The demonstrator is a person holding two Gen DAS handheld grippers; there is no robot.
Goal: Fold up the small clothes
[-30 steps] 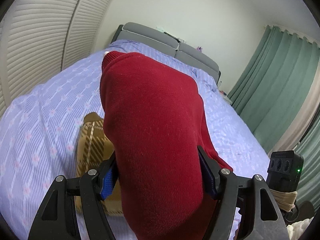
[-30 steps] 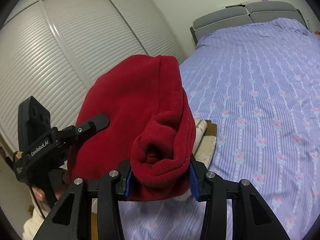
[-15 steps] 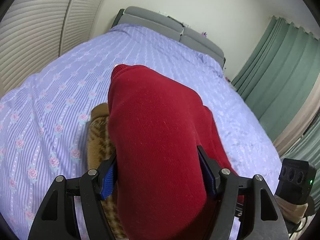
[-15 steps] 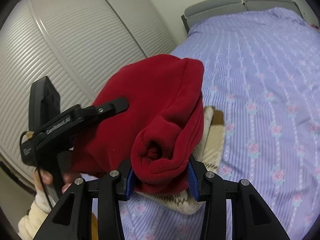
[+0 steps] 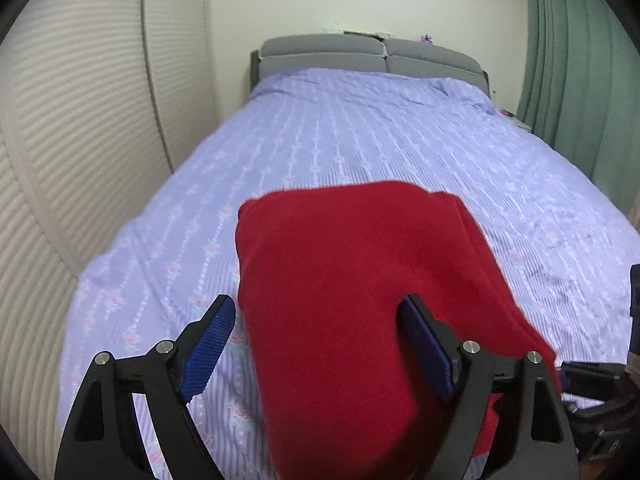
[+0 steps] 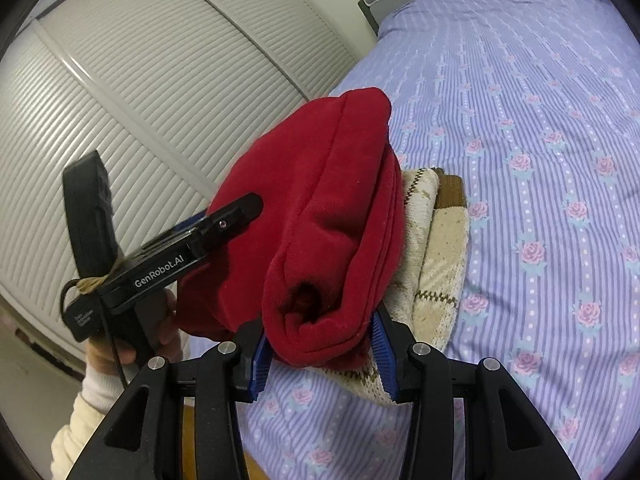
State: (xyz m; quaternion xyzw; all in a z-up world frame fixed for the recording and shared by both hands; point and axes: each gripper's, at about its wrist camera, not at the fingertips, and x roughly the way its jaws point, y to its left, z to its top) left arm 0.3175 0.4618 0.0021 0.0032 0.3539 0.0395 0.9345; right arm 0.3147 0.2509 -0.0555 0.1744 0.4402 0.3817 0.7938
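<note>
A folded red fleece garment (image 5: pixel 352 288) lies on top of a folded beige and brown patterned sweater (image 6: pixel 436 248) on the bed. My left gripper (image 5: pixel 316 344) is open; its jaws stand wide apart, the left pad clear of the red cloth. It also shows in the right wrist view (image 6: pixel 224 220) at the garment's left side. My right gripper (image 6: pixel 320 354) is shut on the rolled near end of the red garment (image 6: pixel 320 216). The sweater is hidden under the red garment in the left wrist view.
The bed has a lilac sheet with rose stripes (image 5: pixel 360 132) and a grey headboard (image 5: pixel 360 52). White louvred wardrobe doors (image 6: pixel 160 92) run along the left. Green curtains (image 5: pixel 580 60) hang on the right.
The red garment has been lowered onto the patterned sweater. My left gripper has opened and let go of it. My right gripper still holds the rolled end.
</note>
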